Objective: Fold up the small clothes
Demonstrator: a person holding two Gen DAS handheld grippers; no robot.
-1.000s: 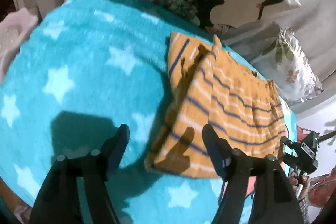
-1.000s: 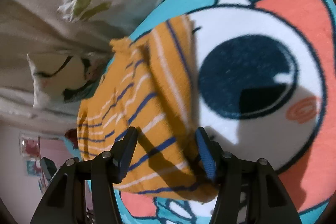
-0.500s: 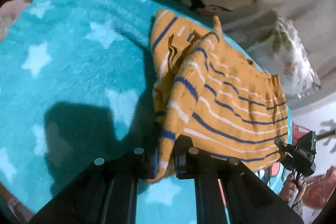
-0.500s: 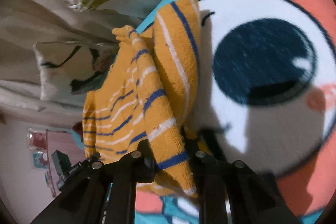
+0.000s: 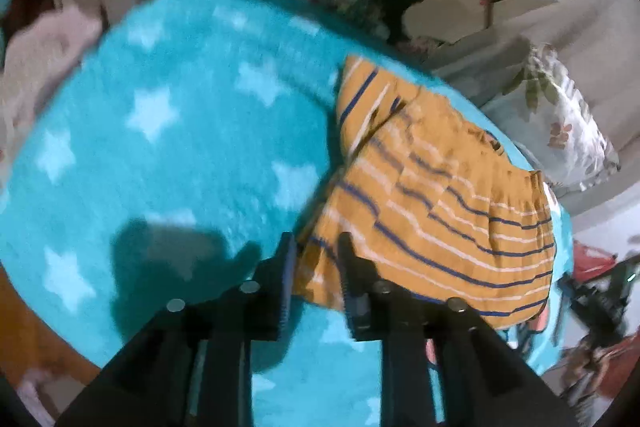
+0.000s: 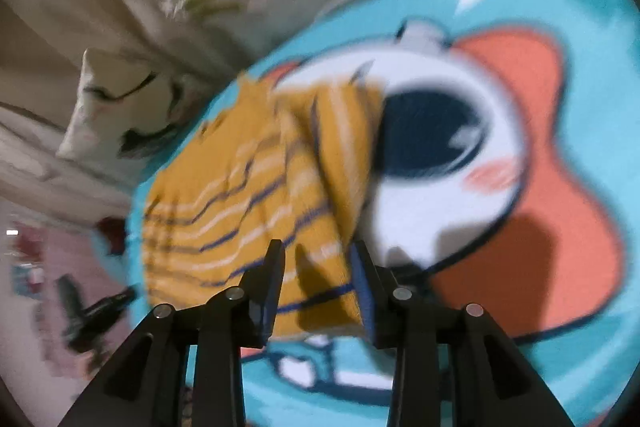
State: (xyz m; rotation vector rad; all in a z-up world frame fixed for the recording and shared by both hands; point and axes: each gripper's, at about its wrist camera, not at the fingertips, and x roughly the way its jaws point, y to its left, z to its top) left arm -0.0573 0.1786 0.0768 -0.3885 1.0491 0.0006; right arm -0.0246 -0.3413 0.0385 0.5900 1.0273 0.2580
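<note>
Both tools' jaws opening after pinching striped garment [image 5: 432, 203]; no legible writing.

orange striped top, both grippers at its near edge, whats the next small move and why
Probably back both grippers off. The left gripper and right gripper are opening, and the orange striped top lies folded on the blanket, near edge between the jaws.

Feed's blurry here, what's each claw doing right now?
Left claw: opening, striped garment edge between its fingers.
Right claw: opening, same garment's edge between its fingers.
</note>
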